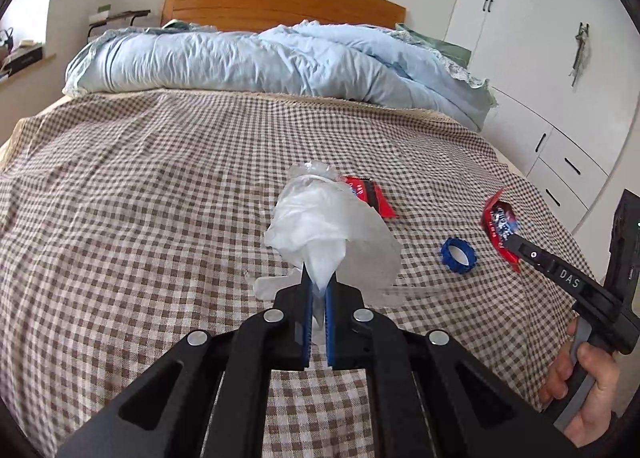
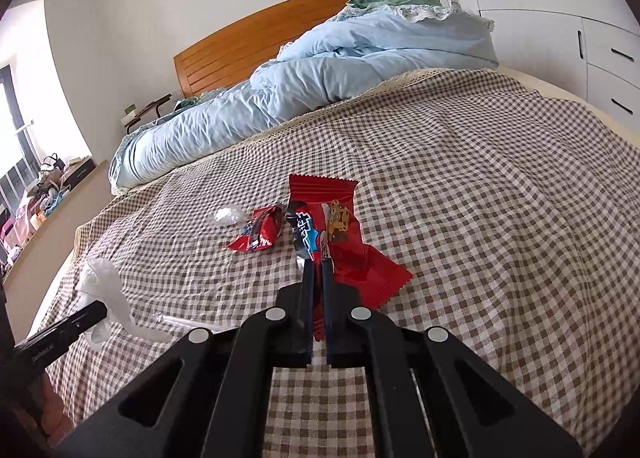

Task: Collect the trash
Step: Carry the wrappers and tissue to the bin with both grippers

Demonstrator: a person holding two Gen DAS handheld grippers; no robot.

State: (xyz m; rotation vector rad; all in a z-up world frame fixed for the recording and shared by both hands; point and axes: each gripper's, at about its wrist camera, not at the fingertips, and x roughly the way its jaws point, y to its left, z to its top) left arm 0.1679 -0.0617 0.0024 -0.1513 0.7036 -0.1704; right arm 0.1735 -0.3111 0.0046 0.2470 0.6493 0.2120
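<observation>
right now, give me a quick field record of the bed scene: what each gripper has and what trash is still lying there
surface: checked bedspread
left gripper: shut on white plastic bag
right gripper: shut on red cookie wrapper
loose trash on bed: second red wrapper, clear crumpled wrap, blue ring
background: blue duvet against wooden headboard
</observation>
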